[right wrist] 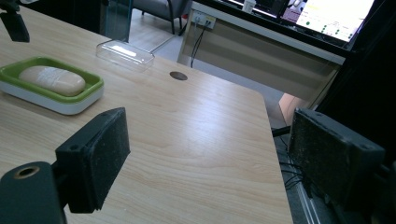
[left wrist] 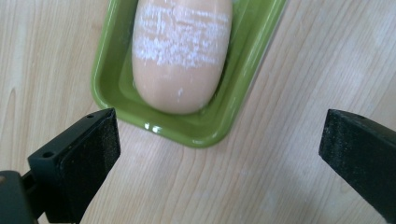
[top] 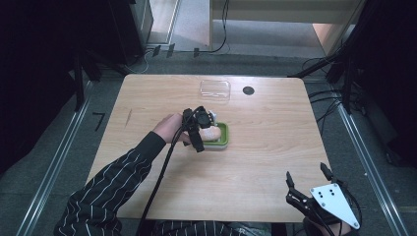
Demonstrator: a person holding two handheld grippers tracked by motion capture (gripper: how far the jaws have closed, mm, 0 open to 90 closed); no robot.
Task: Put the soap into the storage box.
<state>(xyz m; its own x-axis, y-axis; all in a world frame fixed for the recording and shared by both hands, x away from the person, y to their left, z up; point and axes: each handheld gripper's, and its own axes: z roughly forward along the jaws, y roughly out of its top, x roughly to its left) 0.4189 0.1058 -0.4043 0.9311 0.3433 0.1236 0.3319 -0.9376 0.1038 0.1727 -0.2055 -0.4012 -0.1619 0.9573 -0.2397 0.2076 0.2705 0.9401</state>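
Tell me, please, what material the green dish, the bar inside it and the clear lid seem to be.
Green dish: glossy, with bright reflections on its rim, probably plastic or glazed ceramic. Bar: matte, peach, with whitish dry streaks, likely soap. Clear lid: see-through, likely thin plastic.

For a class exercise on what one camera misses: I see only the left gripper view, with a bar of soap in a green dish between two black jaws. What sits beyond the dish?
Observer: A clear lid lies on the table past the green dish, apart from it.
Operator: Where is the other gripper?
Observer: The right gripper is open at the table's near right corner, far from the soap.
Operator: Is the dish green all over?
Observer: No. The right gripper view shows a white base under its green rim.
Operator: Is the left gripper touching the dish?
Observer: From above, the left gripper hangs over the dish's left end; contact cannot be told.
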